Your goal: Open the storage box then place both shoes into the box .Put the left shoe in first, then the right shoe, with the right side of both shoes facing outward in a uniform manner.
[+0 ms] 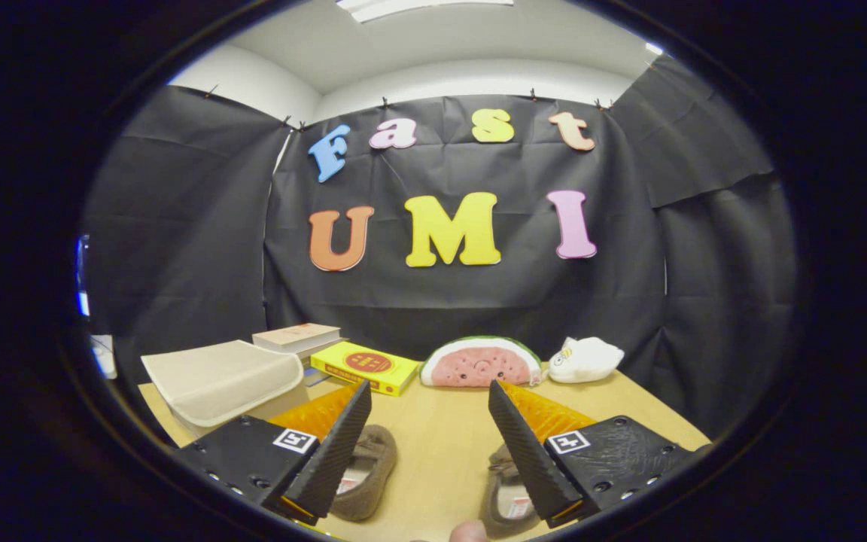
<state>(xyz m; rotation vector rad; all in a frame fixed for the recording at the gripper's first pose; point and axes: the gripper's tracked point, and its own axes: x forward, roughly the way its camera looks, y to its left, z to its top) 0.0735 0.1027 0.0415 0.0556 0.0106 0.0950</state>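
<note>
Brown shoes (pixel 364 473) lie below the wide-open, empty fingers (pixel 351 429).

brown shoes (pixel 364 470), beige storage box (pixel 223 380), yellow book (pixel 364 366)

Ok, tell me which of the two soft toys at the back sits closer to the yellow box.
The watermelon-slice toy: it sits right beside the yellow box, while the white plush toy lies on its far side. The gripper is open.

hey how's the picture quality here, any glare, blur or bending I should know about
Gripper view: strong fisheye bending, so the table edges curve; sharp focus on the watermelon plush and yellow box; ceiling light blown out; the two shoes sit dim, shadowed beside the open gripper.
</note>
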